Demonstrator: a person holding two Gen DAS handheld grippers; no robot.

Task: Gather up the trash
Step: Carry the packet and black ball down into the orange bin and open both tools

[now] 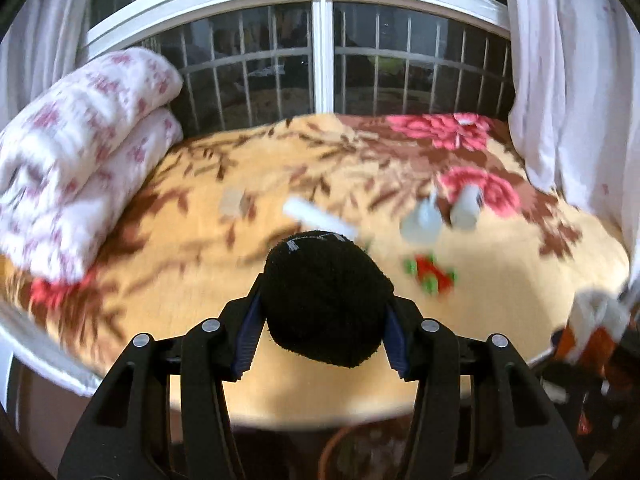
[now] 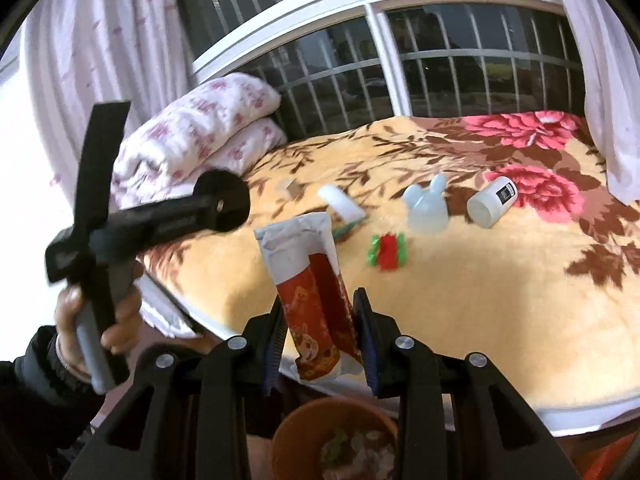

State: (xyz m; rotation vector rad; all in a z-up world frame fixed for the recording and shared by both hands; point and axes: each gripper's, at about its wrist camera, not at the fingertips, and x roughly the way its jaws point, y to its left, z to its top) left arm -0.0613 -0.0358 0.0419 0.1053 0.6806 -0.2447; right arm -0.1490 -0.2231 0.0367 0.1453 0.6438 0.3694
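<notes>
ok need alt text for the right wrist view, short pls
The right gripper is shut on a red and white wrapper above an orange bin at the edge of a floral blanket. A white bottle and red and green scrap lie on it.

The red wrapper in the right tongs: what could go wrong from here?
1. The red wrapper stands tall above the right tongs, so it may slip before reaching the orange bin below.
2. The left tongs carry a black ball, so they cannot help.
</notes>
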